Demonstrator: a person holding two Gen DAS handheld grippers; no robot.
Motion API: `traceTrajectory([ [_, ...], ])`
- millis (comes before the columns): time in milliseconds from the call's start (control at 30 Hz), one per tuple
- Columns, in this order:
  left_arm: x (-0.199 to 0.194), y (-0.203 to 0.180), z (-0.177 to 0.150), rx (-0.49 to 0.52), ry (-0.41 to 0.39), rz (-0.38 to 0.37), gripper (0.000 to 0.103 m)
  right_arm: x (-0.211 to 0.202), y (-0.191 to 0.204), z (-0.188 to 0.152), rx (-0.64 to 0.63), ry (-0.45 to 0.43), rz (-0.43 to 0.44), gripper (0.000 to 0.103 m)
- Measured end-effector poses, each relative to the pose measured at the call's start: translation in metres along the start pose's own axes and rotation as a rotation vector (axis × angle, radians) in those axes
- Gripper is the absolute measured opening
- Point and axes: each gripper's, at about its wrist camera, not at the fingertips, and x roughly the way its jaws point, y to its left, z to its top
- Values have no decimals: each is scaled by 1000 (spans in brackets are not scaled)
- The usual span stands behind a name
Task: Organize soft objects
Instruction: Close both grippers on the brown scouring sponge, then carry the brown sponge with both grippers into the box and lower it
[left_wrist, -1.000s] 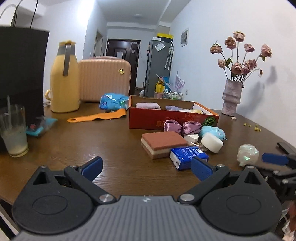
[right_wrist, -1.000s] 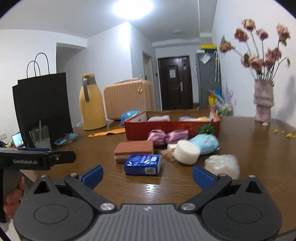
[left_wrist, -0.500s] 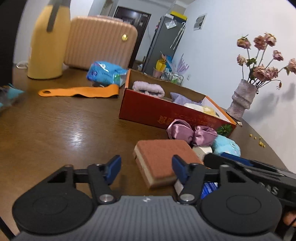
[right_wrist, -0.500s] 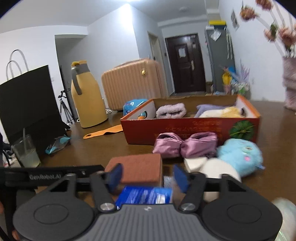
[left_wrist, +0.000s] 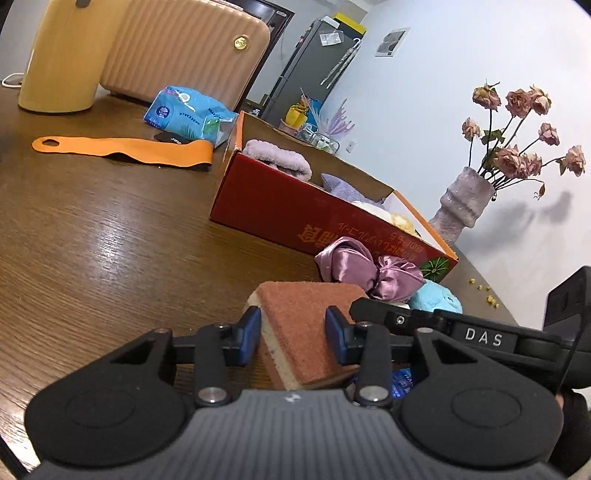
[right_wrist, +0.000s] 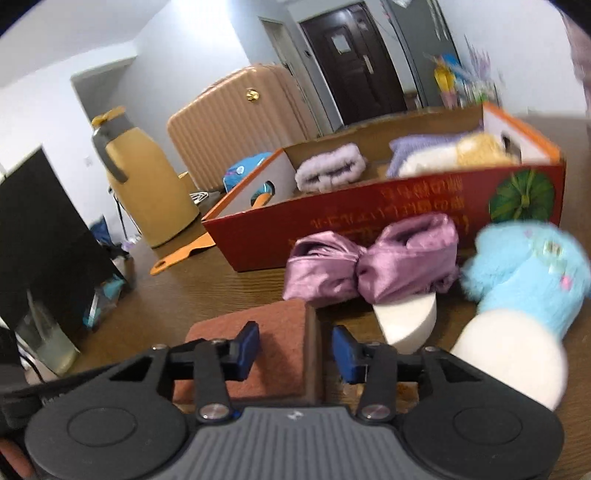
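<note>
A brown-topped sponge (left_wrist: 306, 325) lies on the wooden table (left_wrist: 92, 236). My left gripper (left_wrist: 293, 334) straddles its near end with jaws part open, pads close to its sides. My right gripper (right_wrist: 293, 350), jaws also part open, hangs over the same sponge's (right_wrist: 258, 354) right edge. Beyond lie a purple satin bow (right_wrist: 369, 266), a blue plush toy (right_wrist: 528, 269), white foam pieces (right_wrist: 406, 321) and a red cardboard box (right_wrist: 369, 218) holding soft items. A blue packet (left_wrist: 400, 382) is mostly hidden under the grippers.
A yellow thermos (left_wrist: 62, 55), pink suitcase (left_wrist: 177, 48), blue wipes pack (left_wrist: 188, 114) and orange strap (left_wrist: 122, 149) sit at the back left. A vase of dried roses (left_wrist: 465, 206) stands right. A black bag (right_wrist: 40, 236) and glass (right_wrist: 44, 339) stand left.
Both grippers have moved forward and down onto the sponge, and their jaws have narrowed from wide open. The right gripper now lies close beside the left.
</note>
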Motion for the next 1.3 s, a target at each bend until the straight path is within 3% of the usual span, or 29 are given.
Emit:
traceTrajectory([
  [67, 0, -1, 1, 0, -2, 5, 37, 1, -8, 0, 37, 2, 69, 31],
  [200, -14, -8, 5, -6, -39, 29, 33, -5, 6, -1, 8, -15, 57, 30],
  [367, -62, -27, 2, 30, -122, 8, 33, -51, 39, -6, -75, -119, 74, 30],
  [667, -105, -59, -37, 59, -100, 9, 33, -118, 53, -60, -53, -161, 43, 30],
  [900, -108, -78, -44, 102, -103, -7, 33, -143, 45, -72, -31, -188, 36, 30],
  [1067, -89, -81, 2, 134, -132, -37, 33, -136, 43, -32, -73, -204, 37, 30],
  [1200, -51, -83, 68, 195, -160, -9, 33, -103, 40, 41, -110, -181, 54, 30],
  [1300, 0, -71, 125, 189, -120, 16, 32, -56, 29, 106, -66, -123, 58, 30],
])
